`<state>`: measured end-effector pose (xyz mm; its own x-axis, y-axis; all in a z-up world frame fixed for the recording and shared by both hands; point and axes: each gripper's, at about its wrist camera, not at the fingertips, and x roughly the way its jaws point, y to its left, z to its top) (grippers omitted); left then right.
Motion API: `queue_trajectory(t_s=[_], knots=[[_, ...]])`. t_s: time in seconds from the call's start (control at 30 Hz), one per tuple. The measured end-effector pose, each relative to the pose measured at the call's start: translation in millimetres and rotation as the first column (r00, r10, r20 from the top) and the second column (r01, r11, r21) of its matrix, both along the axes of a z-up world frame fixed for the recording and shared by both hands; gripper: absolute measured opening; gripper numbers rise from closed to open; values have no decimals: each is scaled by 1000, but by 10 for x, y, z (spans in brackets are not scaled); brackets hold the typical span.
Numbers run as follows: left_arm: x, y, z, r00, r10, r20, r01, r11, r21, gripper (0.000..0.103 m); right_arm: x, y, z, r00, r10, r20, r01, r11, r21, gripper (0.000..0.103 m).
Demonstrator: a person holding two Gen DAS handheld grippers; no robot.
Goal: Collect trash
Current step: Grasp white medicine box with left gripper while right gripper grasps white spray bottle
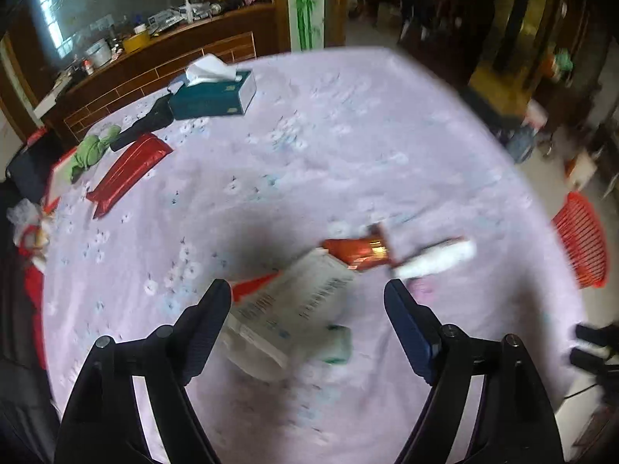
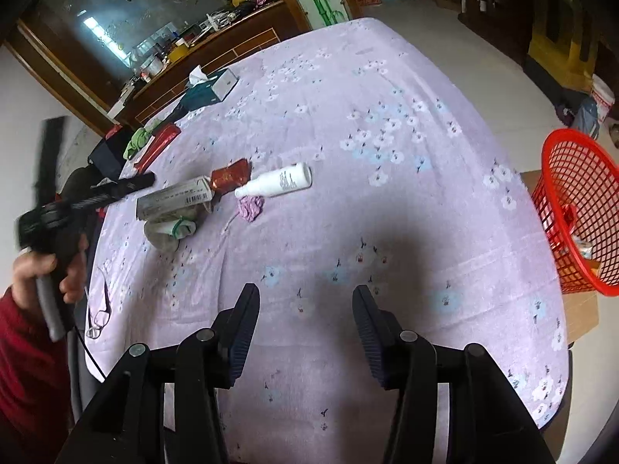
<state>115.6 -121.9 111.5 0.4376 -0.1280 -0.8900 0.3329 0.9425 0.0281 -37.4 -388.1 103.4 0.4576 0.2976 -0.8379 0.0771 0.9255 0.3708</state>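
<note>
Left gripper (image 1: 307,294): fingers apart, nothing held, hovering over the trash pile with the long box (image 1: 294,305) lying between and just past the tips. View is motion-blurred, so I can't tell whether the tips touch it.

Right gripper (image 2: 305,301): fingers apart, empty, over bare tablecloth (image 2: 387,89), well apart from the pile.

Pile, from the right wrist view: box (image 2: 176,197) lies flat and diagonal, resting on a crumpled wrapper (image 2: 170,230). Red packet (image 2: 231,174) touches the box's far end. White bottle (image 2: 280,184) on its side just beside the packet. Purple wad (image 2: 250,207) just below the bottle. All on the left half of the table.

Red basket (image 2: 576,212) sits off the right table edge, already has a few bits in it. Tissue box (image 2: 209,87), green cloth (image 2: 140,140) and red pouch (image 2: 160,147) at the far end; they don't look like trash to me.

Step, my read: pre-grasp on the box with the left; collecting is partly done, five items left.

Next move needs:
- left to drop lower, fingers straddling the box's narrow width, then close
- lift clear without dragging the wrapper or packet along
- carry across the table to the basket, which is on the right's side; right is closer for the bottle

Risk: box is light cardboard, may crush or pivot if gripped near one end.
</note>
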Motion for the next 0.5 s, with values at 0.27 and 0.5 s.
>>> queue_trajectory(t_s=[0.27,0.5], knots=[[79,-49,-440,977,-150,-154,153,988,5,80,59,-59,67,999,-36,2,36,999,-30,57],[-93,-95,-546,980,-176,-93,182,981,63,49,316,44,101,1000,8,7,-8,999,-47,57]])
